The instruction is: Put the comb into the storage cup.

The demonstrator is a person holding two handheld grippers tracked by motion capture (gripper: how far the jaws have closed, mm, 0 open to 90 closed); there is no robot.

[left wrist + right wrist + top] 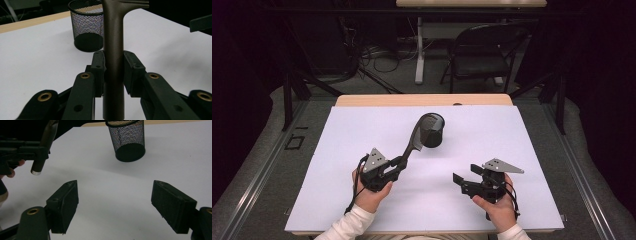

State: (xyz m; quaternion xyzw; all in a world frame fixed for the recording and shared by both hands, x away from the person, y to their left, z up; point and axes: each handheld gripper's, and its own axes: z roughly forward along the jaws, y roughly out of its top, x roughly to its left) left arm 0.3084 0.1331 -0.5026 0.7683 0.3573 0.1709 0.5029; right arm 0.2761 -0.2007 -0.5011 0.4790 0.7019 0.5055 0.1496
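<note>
Now: left gripper [398,164] clamps spatula [414,138] handle, blade over mesh cup [433,131] rim at 1 o'clock | right gripper [464,179] jaws apart, empty, bare table [492,135] around | blade cut off in left gripper view.

I see a white-topped table [362,200] mid-frame with wood edging at its upper rim; one black mesh cup [433,131] stands just above centre.

Dark spatula [414,137], perhaps plastic, tilted upward, head over mesh cup [433,131].
</note>
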